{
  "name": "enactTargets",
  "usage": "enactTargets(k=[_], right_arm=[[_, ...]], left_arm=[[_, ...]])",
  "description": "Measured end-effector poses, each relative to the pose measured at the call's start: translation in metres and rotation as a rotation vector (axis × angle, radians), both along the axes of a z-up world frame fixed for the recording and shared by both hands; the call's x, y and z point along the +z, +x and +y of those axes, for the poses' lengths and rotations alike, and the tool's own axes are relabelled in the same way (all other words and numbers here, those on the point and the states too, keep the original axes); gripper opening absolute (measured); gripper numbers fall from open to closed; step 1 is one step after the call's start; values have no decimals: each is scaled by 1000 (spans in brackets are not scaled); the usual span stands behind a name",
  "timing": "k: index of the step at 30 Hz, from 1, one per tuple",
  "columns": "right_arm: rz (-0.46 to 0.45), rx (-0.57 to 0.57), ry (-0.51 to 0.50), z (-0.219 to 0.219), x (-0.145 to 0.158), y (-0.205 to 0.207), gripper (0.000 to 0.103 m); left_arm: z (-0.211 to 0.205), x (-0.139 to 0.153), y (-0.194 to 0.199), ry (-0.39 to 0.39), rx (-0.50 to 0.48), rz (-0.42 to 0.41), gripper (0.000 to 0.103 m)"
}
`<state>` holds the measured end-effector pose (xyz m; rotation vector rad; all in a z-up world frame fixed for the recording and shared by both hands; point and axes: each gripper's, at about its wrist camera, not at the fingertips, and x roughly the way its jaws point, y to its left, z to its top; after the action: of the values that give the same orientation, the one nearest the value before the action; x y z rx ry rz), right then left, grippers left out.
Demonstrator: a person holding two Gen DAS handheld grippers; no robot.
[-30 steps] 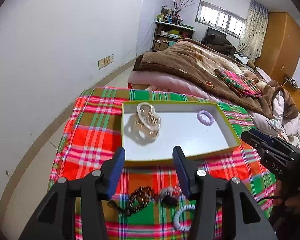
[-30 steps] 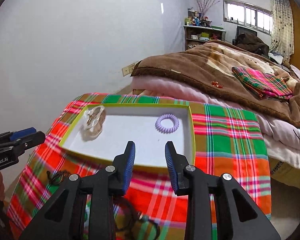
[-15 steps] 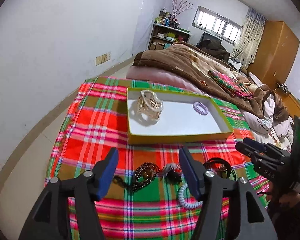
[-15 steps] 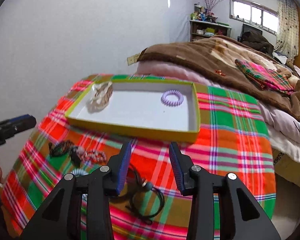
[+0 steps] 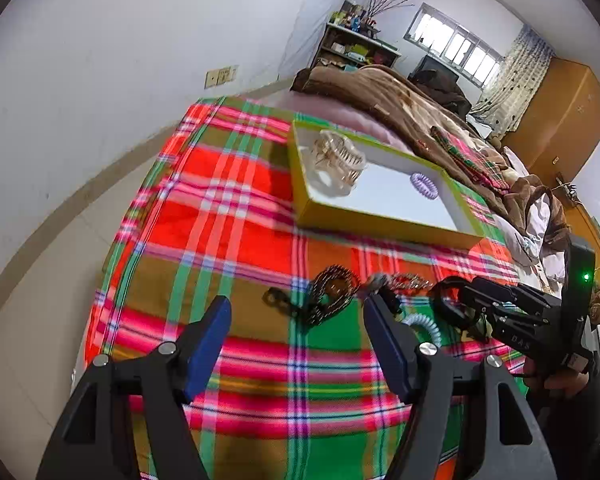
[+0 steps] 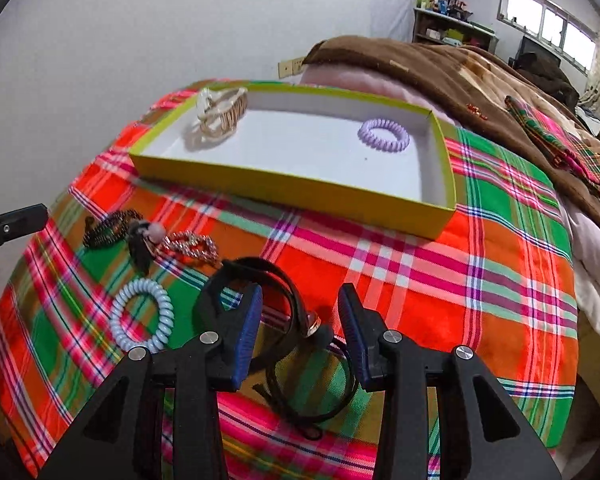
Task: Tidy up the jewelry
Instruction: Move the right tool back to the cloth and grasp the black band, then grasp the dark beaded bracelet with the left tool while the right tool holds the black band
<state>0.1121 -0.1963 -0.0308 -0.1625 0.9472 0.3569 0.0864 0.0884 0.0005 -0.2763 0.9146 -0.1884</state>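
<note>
A yellow-green box (image 6: 284, 188) with a white floor holds a clear hair claw (image 6: 220, 114) and a purple coil tie (image 6: 383, 135). On the plaid cloth in front lie a dark bead bracelet (image 6: 110, 228), a rose chain (image 6: 192, 246), a pale blue coil tie (image 6: 142, 314) and black cord loops (image 6: 300, 332). My right gripper (image 6: 300, 320) is open, low over the black loops, which lie between its fingers. My left gripper (image 5: 296, 324) is open and empty above the cloth, just short of the dark bracelet (image 5: 328, 292). The box also shows in the left wrist view (image 5: 380, 224).
The plaid cloth (image 6: 480, 264) covers a small table; its edges drop off left and right. A bed with a brown blanket (image 6: 440, 68) lies behind. A white wall (image 5: 100, 60) is on the left. The right gripper shows in the left wrist view (image 5: 500, 312).
Both grippers have pulled back from the box and dropped toward the loose pieces on the cloth. The right one now straddles the black loops. Both jaws have opened wider.
</note>
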Motion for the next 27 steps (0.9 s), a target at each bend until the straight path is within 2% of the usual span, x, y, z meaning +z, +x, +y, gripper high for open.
enactTargets(k=[9,11,19,23,27], right_arm=[[3,33,-52,7,-6,2,40],[-4,28,-59,8,-7,1,23],[-18,3,-42,2,-4,2,14],[-25,-13,-2,-4,-1,0,13],[-30,-26,22,-8,3,-1,13]], left_arm=[[5,-5,-3,-21,-21,1,67],[5,-7,-2,-19,-25,6,67],[8,-13,0,-8,-18,20,67],[6,-14,1,17,-19,15,67],[-4,-13,2,112,-34,-11,67]])
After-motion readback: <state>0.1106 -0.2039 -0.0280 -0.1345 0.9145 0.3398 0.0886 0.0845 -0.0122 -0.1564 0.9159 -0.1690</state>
